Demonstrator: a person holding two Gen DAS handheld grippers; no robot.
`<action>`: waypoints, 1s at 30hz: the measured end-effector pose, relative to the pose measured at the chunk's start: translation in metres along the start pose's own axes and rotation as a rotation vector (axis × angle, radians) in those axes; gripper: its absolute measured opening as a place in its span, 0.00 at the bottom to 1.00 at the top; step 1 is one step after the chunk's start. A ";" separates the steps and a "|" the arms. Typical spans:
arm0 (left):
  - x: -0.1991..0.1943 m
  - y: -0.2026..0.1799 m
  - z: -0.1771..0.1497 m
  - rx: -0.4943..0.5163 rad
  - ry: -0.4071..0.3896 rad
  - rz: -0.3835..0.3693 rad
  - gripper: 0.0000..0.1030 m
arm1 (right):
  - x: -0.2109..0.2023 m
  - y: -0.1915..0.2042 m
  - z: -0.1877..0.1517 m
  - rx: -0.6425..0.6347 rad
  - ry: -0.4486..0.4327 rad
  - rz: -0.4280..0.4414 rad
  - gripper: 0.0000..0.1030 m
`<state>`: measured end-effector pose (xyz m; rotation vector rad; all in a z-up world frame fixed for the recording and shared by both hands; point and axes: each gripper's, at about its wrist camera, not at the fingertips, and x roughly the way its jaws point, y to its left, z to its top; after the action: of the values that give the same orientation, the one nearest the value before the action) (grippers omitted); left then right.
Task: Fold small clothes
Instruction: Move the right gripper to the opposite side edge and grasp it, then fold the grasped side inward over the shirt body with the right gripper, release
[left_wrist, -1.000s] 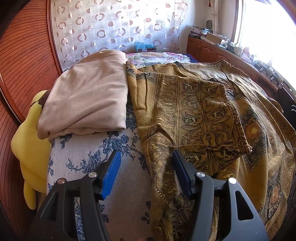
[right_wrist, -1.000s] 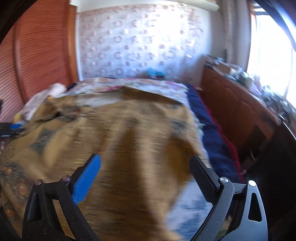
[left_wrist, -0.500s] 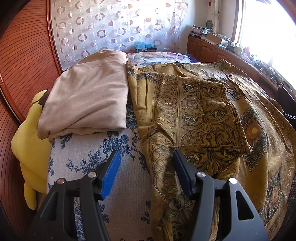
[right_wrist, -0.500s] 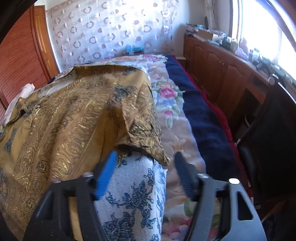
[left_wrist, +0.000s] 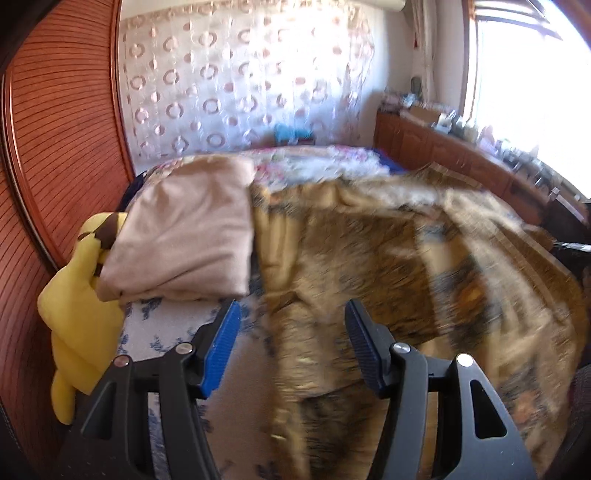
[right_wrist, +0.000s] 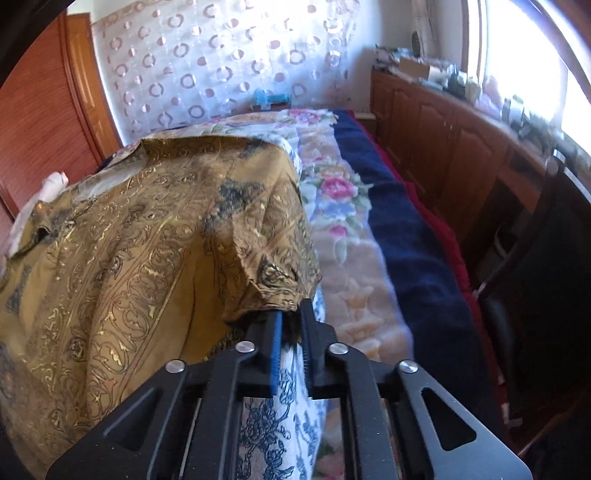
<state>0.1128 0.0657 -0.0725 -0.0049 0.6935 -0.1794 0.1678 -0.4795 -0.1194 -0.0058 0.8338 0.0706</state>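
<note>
A gold-brown patterned garment (right_wrist: 155, 240) lies spread over a white cushion with blue flowers (right_wrist: 280, 417) on the bed. My right gripper (right_wrist: 290, 317) is shut on the garment's right sleeve hem (right_wrist: 273, 295), at the cushion's right edge. In the left wrist view the same garment (left_wrist: 388, 266) is motion-blurred. My left gripper (left_wrist: 291, 328) is open and empty, just above the garment's near left part. A folded beige garment (left_wrist: 188, 229) lies to the left of it.
A yellow plush toy (left_wrist: 74, 306) hangs at the bed's left edge against the wooden slatted wall (left_wrist: 55, 147). A floral blanket (right_wrist: 343, 221) and navy cover (right_wrist: 399, 229) lie right of the cushion. Wooden cabinets (right_wrist: 461, 140) and a dark chair (right_wrist: 546, 277) stand at the right.
My right gripper has closed on the sleeve hem; it was open half a second ago. My left gripper has tilted upward and the view has blurred; it stays open.
</note>
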 end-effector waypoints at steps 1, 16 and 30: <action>-0.004 -0.004 0.002 -0.001 -0.007 -0.020 0.57 | -0.003 0.002 0.003 -0.012 -0.018 -0.018 0.05; -0.052 -0.096 0.007 0.050 -0.132 -0.202 0.57 | -0.036 0.096 0.036 -0.182 -0.173 0.178 0.04; -0.056 -0.119 -0.005 0.059 -0.125 -0.237 0.57 | -0.037 0.102 -0.009 -0.203 -0.074 0.138 0.42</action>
<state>0.0477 -0.0419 -0.0328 -0.0416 0.5620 -0.4232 0.1300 -0.3805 -0.0961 -0.1355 0.7497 0.2839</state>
